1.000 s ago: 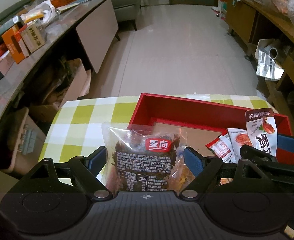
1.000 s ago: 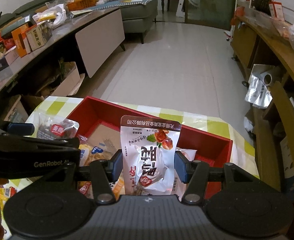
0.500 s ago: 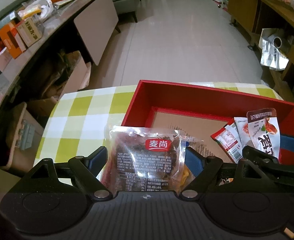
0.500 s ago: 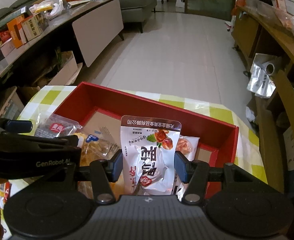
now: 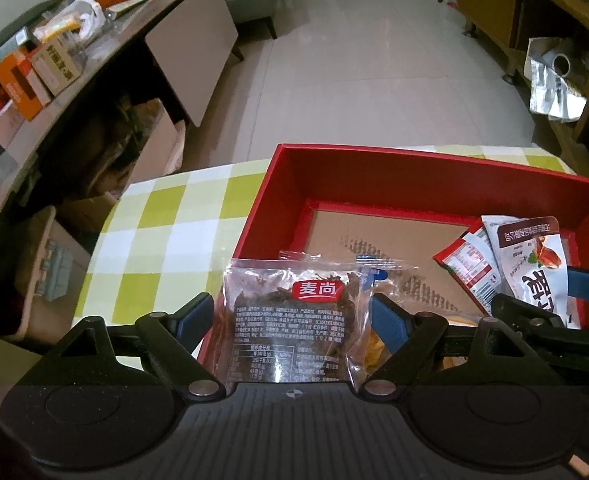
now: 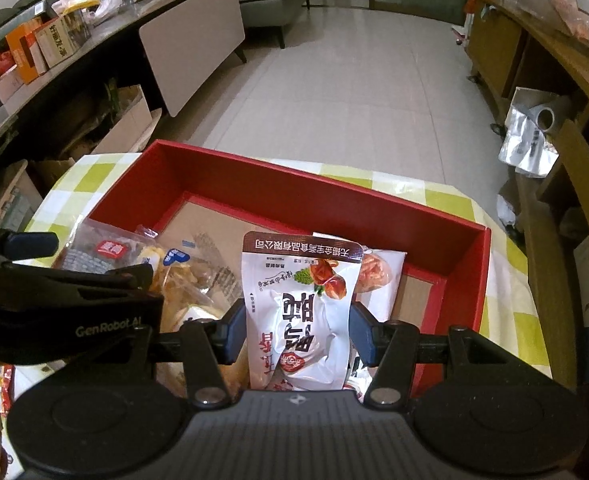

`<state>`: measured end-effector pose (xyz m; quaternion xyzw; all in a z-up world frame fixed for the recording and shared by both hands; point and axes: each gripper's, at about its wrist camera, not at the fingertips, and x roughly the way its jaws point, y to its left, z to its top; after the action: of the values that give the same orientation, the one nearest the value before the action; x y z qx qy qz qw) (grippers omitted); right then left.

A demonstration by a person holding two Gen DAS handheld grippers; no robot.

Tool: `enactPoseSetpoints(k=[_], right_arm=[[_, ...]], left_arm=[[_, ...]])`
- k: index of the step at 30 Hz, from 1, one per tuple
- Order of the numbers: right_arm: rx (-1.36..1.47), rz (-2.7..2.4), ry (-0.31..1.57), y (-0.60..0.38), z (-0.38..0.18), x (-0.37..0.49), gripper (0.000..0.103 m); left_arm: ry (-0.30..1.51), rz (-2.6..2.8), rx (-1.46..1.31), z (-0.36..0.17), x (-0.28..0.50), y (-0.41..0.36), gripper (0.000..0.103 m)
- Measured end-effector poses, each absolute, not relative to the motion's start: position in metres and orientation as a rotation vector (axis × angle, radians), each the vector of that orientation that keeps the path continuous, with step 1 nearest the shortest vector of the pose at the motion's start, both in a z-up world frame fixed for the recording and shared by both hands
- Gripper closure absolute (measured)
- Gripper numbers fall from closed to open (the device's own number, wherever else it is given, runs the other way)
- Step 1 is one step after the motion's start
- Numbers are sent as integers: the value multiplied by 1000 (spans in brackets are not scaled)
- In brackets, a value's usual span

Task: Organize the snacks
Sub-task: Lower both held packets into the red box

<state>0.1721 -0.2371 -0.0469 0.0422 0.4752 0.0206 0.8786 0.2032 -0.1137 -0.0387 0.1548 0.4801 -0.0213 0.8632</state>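
Snacks sit tight in both my grippers, the clear bag [image 5: 294,320] in my left gripper [image 5: 292,318] and the white pouch [image 6: 300,312] in my right gripper [image 6: 298,330], both pointing to 12 o'clock over the red box [image 6: 334,204].

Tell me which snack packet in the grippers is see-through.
The clear packet with the red label, showing dark dried food inside, held by the left gripper. The right gripper holds an opaque white pouch.

My black gripper body hides the lower ends of the clear dark-snack packet [image 5: 294,328] and white foil pouch [image 6: 300,312].
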Motion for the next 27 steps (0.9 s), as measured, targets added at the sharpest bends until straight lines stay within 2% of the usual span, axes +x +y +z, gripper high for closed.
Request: enactPoseSetpoints(k=[27], right_arm=[[51,3,1018,-243,-51,172,38]], left_arm=[[987,-24,382,-46,199,-127,9]])
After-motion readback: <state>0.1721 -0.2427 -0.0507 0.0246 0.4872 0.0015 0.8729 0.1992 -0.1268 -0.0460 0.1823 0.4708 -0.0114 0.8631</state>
